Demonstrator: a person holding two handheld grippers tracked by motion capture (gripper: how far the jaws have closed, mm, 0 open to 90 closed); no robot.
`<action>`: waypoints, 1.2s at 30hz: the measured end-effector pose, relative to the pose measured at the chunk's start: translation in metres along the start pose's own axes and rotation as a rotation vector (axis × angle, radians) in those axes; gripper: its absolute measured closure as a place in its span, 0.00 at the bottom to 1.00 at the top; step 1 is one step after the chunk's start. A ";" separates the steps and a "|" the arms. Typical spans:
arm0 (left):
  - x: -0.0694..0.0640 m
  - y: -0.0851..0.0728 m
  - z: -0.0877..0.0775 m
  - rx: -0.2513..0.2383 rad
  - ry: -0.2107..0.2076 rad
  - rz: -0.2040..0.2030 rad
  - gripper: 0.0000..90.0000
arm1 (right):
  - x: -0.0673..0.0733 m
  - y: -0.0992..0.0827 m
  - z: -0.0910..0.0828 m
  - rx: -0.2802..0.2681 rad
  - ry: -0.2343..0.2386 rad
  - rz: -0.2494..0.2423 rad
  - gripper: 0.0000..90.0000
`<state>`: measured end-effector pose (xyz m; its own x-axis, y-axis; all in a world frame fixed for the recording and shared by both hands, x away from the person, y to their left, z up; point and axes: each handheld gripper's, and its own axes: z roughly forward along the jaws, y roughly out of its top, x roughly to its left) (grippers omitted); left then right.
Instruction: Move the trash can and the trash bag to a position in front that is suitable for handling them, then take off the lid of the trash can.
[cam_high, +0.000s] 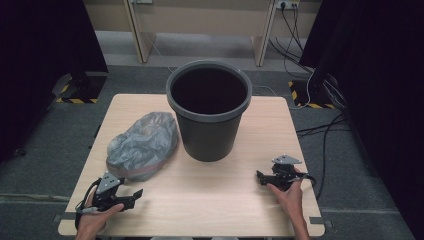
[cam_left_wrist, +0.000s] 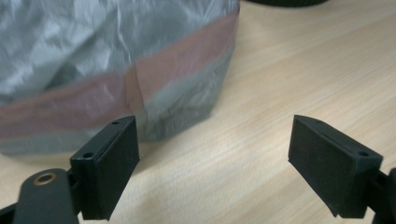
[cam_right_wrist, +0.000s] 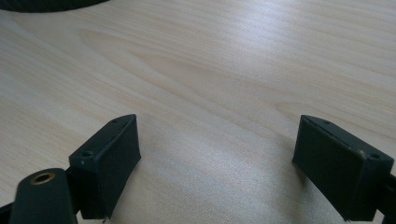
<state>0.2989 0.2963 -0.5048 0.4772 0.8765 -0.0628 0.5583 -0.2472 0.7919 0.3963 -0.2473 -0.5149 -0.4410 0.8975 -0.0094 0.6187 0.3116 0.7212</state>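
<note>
A dark grey bin (cam_high: 209, 115) stands upright in the middle of the wooden table (cam_high: 210, 205). To its left lies a crumpled grey plastic bag (cam_high: 142, 145) with a reddish band along its lower edge. My left gripper (cam_high: 136, 196) rests at the front left, just in front of the bag. In the left gripper view the gripper (cam_left_wrist: 215, 158) stands open over bare wood, and the bag (cam_left_wrist: 107, 60) lies just beyond its left jaw. My right gripper (cam_high: 260, 177) sits at the front right. In the right gripper view that gripper (cam_right_wrist: 217, 163) is open with nothing between the jaws.
Black curtains stand at both sides of the table. Cables (cam_high: 325, 130) trail over the grey floor at the right. Wooden legs of other furniture (cam_high: 142, 35) stand behind the table. Bare tabletop runs between the two grippers in front of the bin.
</note>
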 end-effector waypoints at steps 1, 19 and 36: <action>0.001 -0.002 0.001 0.007 0.005 -0.010 0.18 | 0.000 0.000 0.000 0.000 0.000 0.000 0.16; -0.002 -0.011 0.016 0.083 0.038 0.023 0.15 | -0.001 0.001 -0.004 -0.045 0.038 0.038 0.20; -0.001 -0.011 0.017 0.085 0.036 0.026 0.14 | -0.032 0.115 -0.047 -0.150 0.004 0.004 0.26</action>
<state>0.3036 0.2911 -0.5235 0.4688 0.8831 -0.0201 0.6021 -0.3029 0.7387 0.4507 -0.2549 -0.3989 -0.4418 0.8971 -0.0038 0.5167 0.2579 0.8164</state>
